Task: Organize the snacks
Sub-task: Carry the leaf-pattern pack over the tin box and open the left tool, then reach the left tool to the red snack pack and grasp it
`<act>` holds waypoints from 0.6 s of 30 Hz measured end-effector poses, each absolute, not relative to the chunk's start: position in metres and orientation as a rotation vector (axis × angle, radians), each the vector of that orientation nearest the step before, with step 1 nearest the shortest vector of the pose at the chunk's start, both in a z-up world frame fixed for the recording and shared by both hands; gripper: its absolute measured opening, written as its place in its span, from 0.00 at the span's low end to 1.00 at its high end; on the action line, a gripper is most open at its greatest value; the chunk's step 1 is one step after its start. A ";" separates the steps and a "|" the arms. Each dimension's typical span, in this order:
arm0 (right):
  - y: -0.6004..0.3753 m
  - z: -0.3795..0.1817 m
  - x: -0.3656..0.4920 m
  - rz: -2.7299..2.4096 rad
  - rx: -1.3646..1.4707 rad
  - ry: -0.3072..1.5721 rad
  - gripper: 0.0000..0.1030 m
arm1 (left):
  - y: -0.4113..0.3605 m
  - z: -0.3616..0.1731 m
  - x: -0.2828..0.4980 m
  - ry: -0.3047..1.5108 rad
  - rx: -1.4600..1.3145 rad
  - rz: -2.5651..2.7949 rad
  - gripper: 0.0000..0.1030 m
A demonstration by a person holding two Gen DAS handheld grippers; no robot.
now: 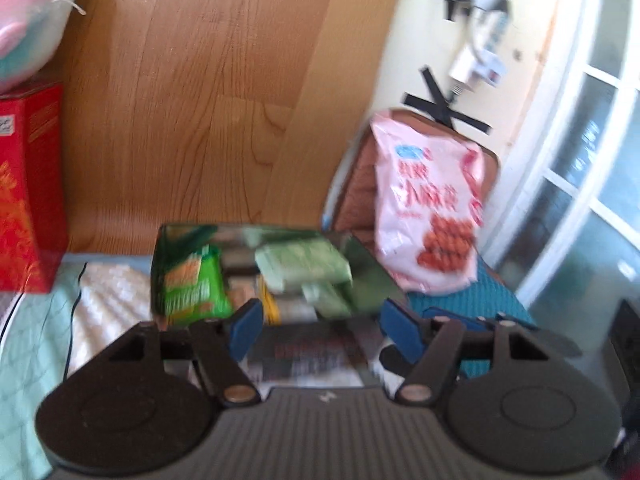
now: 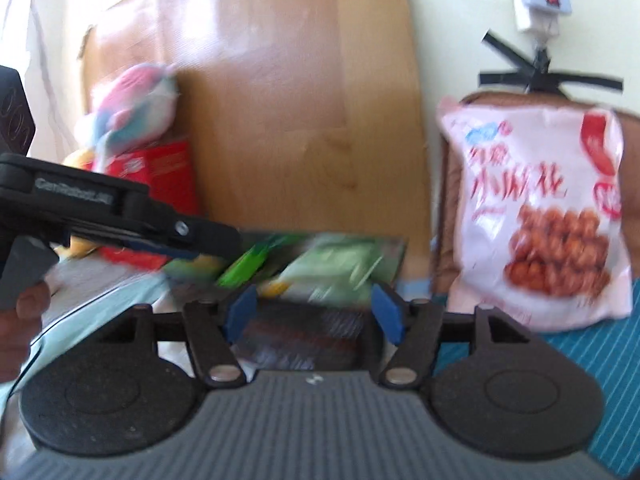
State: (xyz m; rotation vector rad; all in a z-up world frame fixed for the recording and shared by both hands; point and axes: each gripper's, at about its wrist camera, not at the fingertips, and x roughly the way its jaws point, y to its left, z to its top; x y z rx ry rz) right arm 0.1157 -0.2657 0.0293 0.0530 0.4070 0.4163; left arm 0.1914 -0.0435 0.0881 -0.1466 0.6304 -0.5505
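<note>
An open box (image 1: 372, 264) with shiny inner walls sits on the bed and holds a bright green snack pack (image 1: 192, 284) and pale green packets (image 1: 300, 264). My left gripper (image 1: 320, 326) is open at the box's near edge, holding nothing. In the right wrist view the same box (image 2: 394, 258) and its green packets (image 2: 332, 268) lie just beyond my right gripper (image 2: 314, 316), which is open and empty. The left gripper's body (image 2: 120, 216) reaches in from the left. A large pink snack bag (image 1: 432, 208) leans on a brown cushion to the right; it also shows in the right wrist view (image 2: 536, 216).
A wooden headboard (image 1: 200, 100) stands behind the box. A red carton (image 1: 28, 200) with a pink plush toy (image 1: 32, 20) on it stands at the left. A teal striped cloth (image 2: 592, 380) covers the surface at the right. A window (image 1: 592, 160) is at far right.
</note>
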 end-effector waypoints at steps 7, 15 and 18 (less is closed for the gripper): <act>-0.257 0.009 0.076 0.446 0.015 0.516 0.71 | -0.005 0.058 0.133 0.689 -0.123 -0.492 0.66; -0.218 -0.006 0.066 0.757 0.226 0.735 0.72 | 0.038 0.029 0.090 0.782 -0.120 -0.414 0.64; -0.212 -0.007 0.065 0.771 0.361 0.766 0.73 | 0.039 0.019 0.094 0.863 -0.144 -0.444 0.54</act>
